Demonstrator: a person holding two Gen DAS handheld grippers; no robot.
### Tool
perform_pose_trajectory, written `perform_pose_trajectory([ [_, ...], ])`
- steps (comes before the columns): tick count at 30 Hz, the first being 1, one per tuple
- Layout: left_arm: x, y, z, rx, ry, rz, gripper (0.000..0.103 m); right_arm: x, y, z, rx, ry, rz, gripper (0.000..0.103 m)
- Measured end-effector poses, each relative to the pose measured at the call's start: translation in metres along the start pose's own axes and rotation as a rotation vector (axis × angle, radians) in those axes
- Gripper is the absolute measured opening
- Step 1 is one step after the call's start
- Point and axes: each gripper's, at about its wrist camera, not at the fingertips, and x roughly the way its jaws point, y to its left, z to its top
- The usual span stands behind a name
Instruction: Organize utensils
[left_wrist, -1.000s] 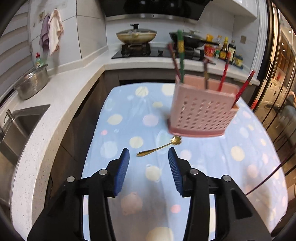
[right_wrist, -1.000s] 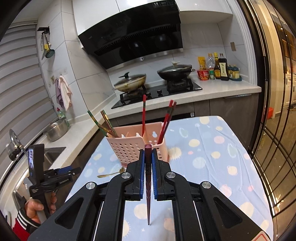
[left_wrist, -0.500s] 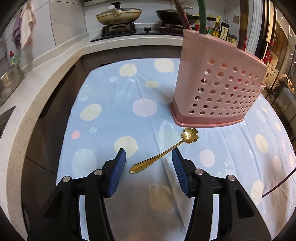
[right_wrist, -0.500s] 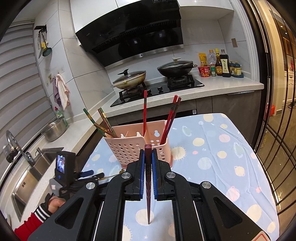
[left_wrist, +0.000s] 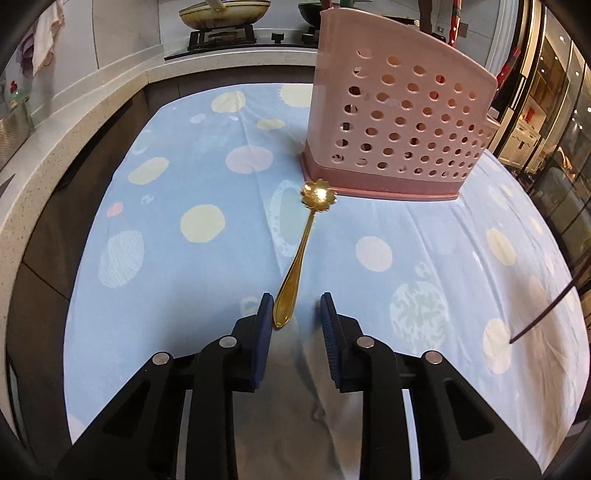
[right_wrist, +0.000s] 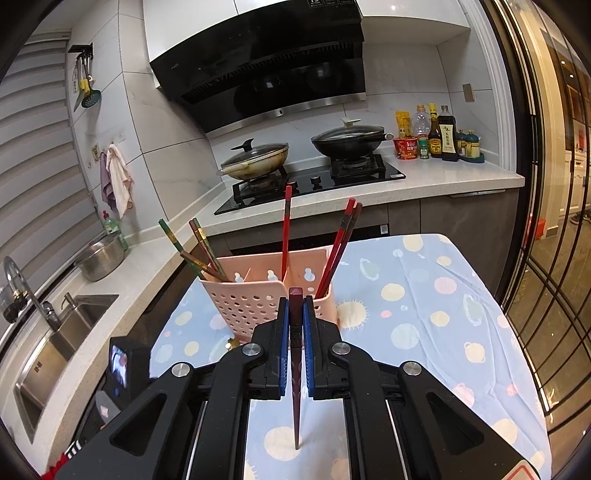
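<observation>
The gold spoon (left_wrist: 303, 245) lies flat on the tablecloth (left_wrist: 192, 266), a slim polished metal piece with a flower-shaped scalloped bowl at the far end and a teardrop handle pointing toward me. My left gripper (left_wrist: 295, 314) sits low over the cloth with its jaws spread, and the handle's tip rests between the ribbed blue pads (left_wrist: 265, 314), close against the left one; I cannot tell whether it touches. The spoon's bowl lies just beside the near base of the pink utensil caddy (left_wrist: 399, 122), a rigid plastic holder with walls perforated by rows of round holes and a darker flared foot. From the right wrist view, the caddy (right_wrist: 251, 299) is split into compartments holding lacquered chopsticks: red ones (right_wrist: 286, 225) upright and leaning right, green and brown ones with gold bands (right_wrist: 192, 247) leaning left. My right gripper (right_wrist: 295, 314) has its jaws pinching a dark maroon chopstick (right_wrist: 296, 369), square-topped and tapering to a fine point that hangs just above the cloth. The cloth is soft pale blue cotton, creased, printed with pastel dots. Beyond the table, a speckled stone counter (right_wrist: 443, 181) carries a black glass hob (right_wrist: 310, 184) with two lidded woks.
</observation>
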Motion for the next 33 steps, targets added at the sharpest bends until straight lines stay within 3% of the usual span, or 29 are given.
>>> perform_pose_trajectory([
  [9, -0.005, 0.003, 0.004, -0.115, -0.012, -0.039, 0.022, 0.004, 0.001, 0.008, 0.000, -0.018, 0.013, 0.007],
  [12, 0.005, 0.006, 0.005, -0.139, 0.019, -0.048, 0.015, 0.005, 0.000, 0.008, 0.003, -0.018, 0.014, 0.007],
  [20, -0.001, 0.002, -0.002, -0.148, -0.003, -0.031, 0.010, 0.004, -0.002, 0.008, 0.005, -0.016, 0.015, 0.007],
  [27, -0.039, -0.009, 0.004, -0.131, -0.073, -0.024, 0.008, 0.002, -0.003, 0.003, 0.010, -0.015, 0.023, 0.007],
  [29, -0.051, -0.010, 0.006, -0.121, -0.091, -0.023, 0.000, 0.000, -0.003, 0.003, 0.010, -0.017, 0.027, 0.007],
  [33, -0.064, -0.013, 0.012, -0.107, -0.109, -0.017, 0.001, -0.006, -0.003, 0.002, 0.015, -0.023, 0.036, 0.007],
])
